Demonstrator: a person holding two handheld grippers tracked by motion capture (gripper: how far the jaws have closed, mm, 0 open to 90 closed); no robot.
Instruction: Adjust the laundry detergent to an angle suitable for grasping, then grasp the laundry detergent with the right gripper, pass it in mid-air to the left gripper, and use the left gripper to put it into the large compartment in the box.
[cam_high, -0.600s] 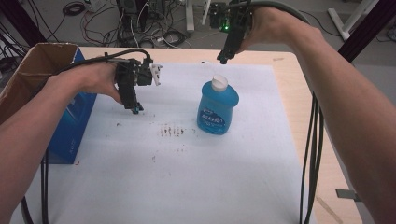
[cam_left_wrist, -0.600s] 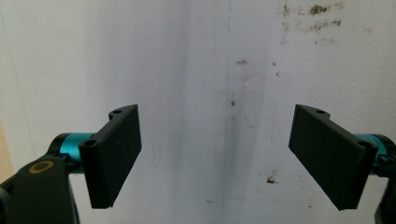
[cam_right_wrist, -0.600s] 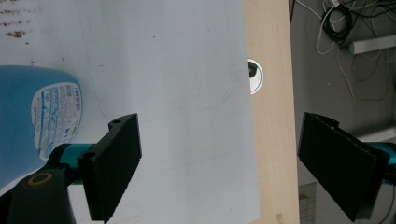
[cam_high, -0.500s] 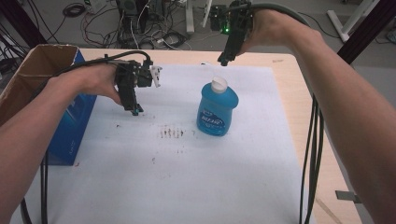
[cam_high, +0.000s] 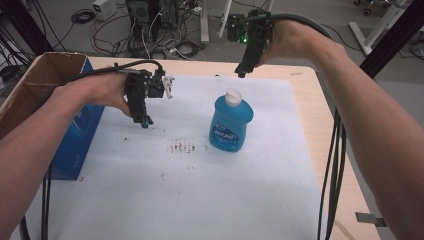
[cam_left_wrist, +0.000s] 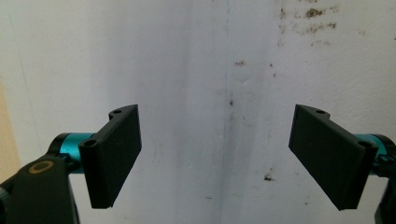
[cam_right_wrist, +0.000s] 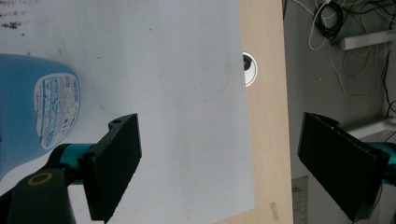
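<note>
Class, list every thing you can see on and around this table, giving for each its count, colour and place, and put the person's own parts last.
Bottle: one, blue with a white cap and a label, upright near the middle of the sheet.
Sheet: one, white with brown stains, covering most of the table.
Table: one, light wood, bare along its far and right edges.
Cardboard box: one, brown with a blue side, at the table's left edge.
Cables and equipment: several, dark, on the floor beyond the table.
Left gripper: one, black, jaws open, above the sheet left of the bottle.
Right gripper: one, black, jaws open, above the far edge behind the bottle.
Forearms: two, coming in from the bottom.
</note>
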